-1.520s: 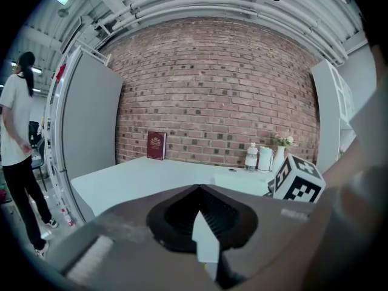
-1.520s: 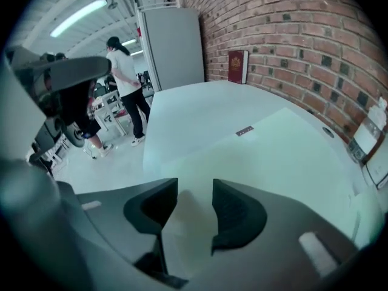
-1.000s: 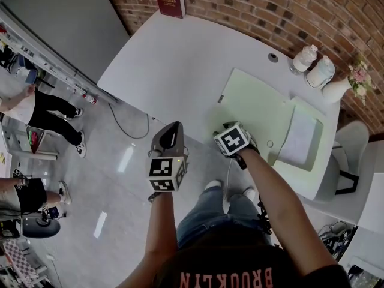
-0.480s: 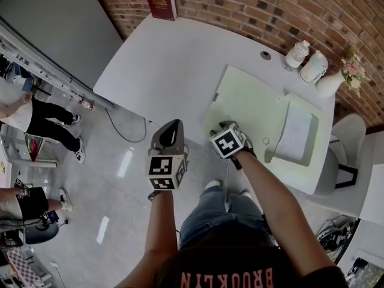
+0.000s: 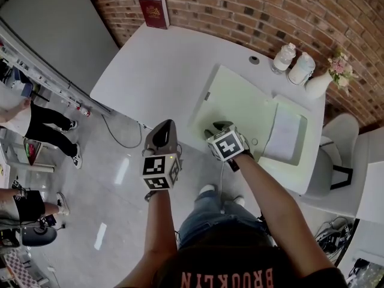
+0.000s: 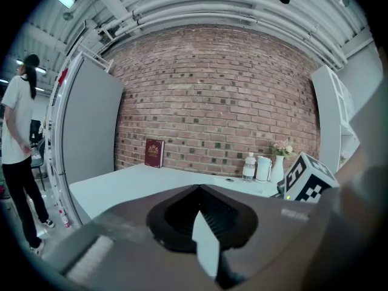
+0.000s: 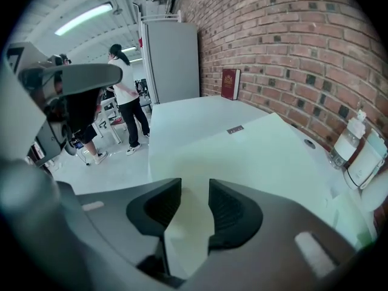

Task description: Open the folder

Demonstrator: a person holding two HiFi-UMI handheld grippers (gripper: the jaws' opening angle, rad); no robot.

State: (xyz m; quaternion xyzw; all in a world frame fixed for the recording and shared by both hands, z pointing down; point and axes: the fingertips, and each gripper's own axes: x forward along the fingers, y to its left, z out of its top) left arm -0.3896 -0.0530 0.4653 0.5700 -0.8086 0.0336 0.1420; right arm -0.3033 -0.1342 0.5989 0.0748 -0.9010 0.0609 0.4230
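Pale green folder [image 5: 237,104] on white table [image 5: 156,65], right half of top. Right gripper [image 5: 211,132] at folder's 7 o'clock corner: jaws partway apart, just been closing, cover edge between pads, no firm pinch visible. Left gripper [image 5: 167,125] at folder's 8 o'clock, by table's near edge, jaws pressed together, empty. Red book [image 5: 154,12] at 11 o'clock. Bottles [image 5: 283,57] and vase [image 5: 318,84] at 1 o'clock.

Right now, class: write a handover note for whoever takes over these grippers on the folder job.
Left gripper: shut, empty, beyond the near edge of the table.
Right gripper: jaws apart, just been closing, edge of the folder cover between them, not pinched.
Folder: on the table, cover looks part-raised, white sheet showing inside.
Left to do: grip the cover, swing it fully open.
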